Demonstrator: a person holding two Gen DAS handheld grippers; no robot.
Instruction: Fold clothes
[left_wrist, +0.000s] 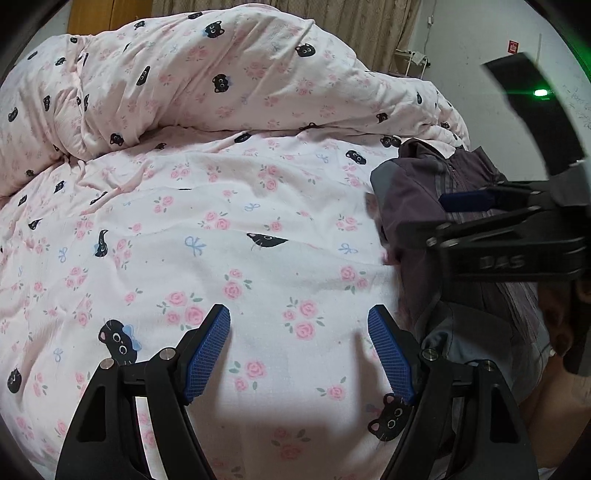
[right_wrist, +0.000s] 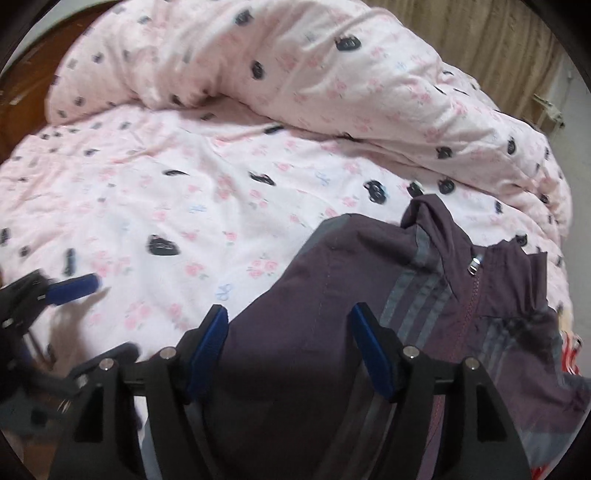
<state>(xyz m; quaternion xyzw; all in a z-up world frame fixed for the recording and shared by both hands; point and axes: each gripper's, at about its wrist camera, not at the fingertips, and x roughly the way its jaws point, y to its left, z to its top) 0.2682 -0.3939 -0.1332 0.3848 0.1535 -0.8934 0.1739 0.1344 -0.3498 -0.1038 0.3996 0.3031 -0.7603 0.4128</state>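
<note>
**One jacket, two open grippers, one rumpled bed**

At the far left lies the pink bedsheet (left_wrist: 221, 229), printed with roses, bows and black cat faces, and behind it one bulky quilt (left_wrist: 207, 70) in the same print, heaped along the head of the bed. Over the bare sheet hangs the left gripper (left_wrist: 299, 325), its two blue-padded fingers spread wide with nothing between them, only the sheet below.

Further right is the single garment: one dark purple jacket (right_wrist: 354, 273) with grey stripes beside its zip, lying crumpled on the right side of the bed, collar end toward the quilt. The right gripper (right_wrist: 288, 325) hovers just over its near edge, its two blue fingers also parted; the cloth shows between them, but they are not pinching it. Whether the tips touch the fabric, I cannot tell.

Beyond the bed hangs one beige curtain (left_wrist: 362, 22).
</note>
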